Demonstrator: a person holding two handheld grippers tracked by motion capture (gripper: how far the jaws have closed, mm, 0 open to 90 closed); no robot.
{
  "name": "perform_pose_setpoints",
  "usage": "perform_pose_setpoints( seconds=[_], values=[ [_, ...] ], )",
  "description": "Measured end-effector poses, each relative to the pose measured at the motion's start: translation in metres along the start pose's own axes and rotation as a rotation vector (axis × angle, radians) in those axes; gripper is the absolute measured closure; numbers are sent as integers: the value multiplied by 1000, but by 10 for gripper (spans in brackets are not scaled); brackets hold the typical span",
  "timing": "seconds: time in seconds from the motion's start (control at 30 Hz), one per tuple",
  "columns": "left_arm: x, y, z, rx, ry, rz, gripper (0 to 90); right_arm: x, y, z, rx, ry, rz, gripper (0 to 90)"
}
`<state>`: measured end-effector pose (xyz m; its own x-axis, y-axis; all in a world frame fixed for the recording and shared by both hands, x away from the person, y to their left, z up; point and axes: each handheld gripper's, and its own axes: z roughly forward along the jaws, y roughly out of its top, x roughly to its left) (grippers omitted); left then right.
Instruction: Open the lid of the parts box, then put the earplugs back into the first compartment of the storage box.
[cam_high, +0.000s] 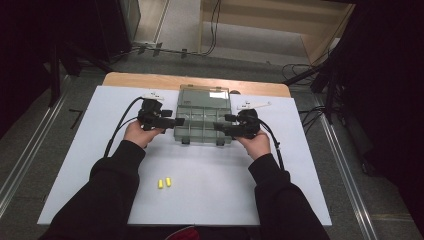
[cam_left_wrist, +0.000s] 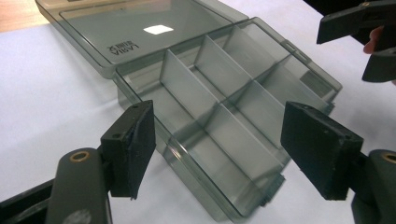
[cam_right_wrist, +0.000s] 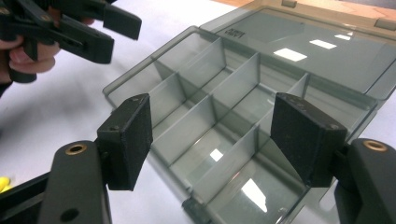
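At the middle of the white table (cam_high: 90, 150), the open compartment box (cam_high: 202, 117) sits between the left gripper (cam_high: 176, 121) and right gripper (cam_high: 219, 126), both spread wide and empty; an off-centre nudge could skid the light box sideways

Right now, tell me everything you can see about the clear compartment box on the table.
The compartment box is smoky grey see-through plastic, lying flat on the white table top near its far edge. Its hinged lid is swung fully open and lies flat behind the tray, with raised lettering on it and ceiling lights reflected in it. Thin dividers split the tray into compartments, all of which look empty. Two latches sit on the near edge. The left gripper and right gripper flank it, jaws open, gripping nothing.
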<state>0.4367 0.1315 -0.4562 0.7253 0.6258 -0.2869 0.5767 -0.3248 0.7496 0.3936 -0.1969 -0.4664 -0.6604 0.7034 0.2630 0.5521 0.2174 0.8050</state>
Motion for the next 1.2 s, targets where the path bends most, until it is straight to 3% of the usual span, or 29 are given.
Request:
perform_pose_setpoints(
  seconds=[0.27, 0.4, 0.77, 0.93, 1.2],
  values=[
    [-4, -2, -15, -1, -26, 9, 267, 12, -12, -9, 26, 57, -3, 283],
    [-5, -6, -18, -2, -30, 2, 267, 19, -17, -14, 32, 58, -27, 284],
    [-17, -22, -22, 21, -49, 34, 267, 31, -31, -22, 34, 70, -55, 283],
    [-25, -28, -25, 19, -61, 45, 267, 38, -35, -26, 29, 89, -47, 284],
    [-35, -39, -33, 31, -76, 65, 267, 49, -41, -25, 66, 111, -47, 284]
  ],
)
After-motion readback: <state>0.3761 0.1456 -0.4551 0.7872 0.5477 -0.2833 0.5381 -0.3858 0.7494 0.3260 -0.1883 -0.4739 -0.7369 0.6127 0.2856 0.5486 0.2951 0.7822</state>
